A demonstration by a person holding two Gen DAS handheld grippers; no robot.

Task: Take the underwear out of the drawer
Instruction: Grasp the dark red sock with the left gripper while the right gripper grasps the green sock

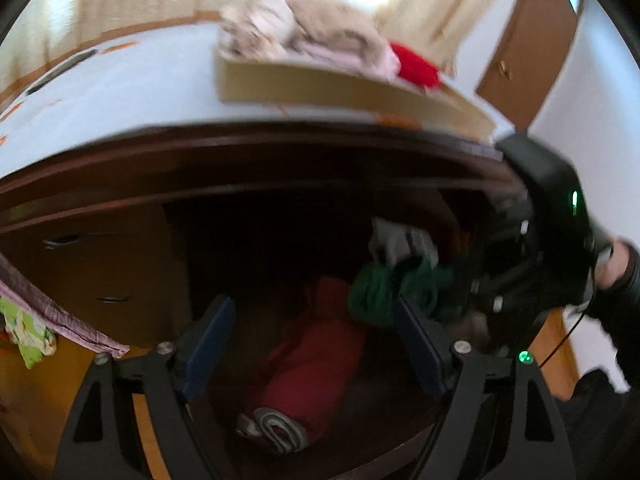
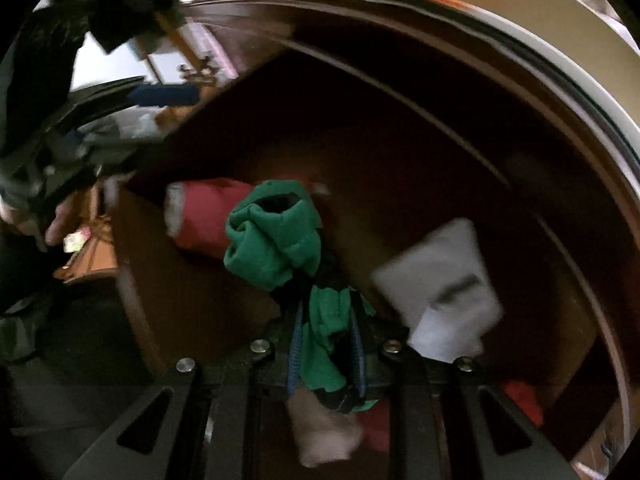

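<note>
The green underwear (image 2: 276, 240) is soft knit cloth, matt and rumpled, as is the rolled red garment (image 1: 312, 364) — its band a paler ribbed weave. The drawer (image 2: 420, 168) is dark polished wood with a faint sheen, while the left gripper (image 1: 316, 344) is matt black plastic with small shiny metal screws — its pads (image 1: 210, 344) smooth blue.

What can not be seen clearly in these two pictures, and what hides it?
- Back of the drawer, left wrist view: lost in dark shadow.
- Clothes pile in the box, left wrist view: motion blur, single garments cannot be told apart.
- Green underwear, right wrist view: lower part hidden between the right tool's fingers.
- White item, right wrist view: too blurred to name.
</note>
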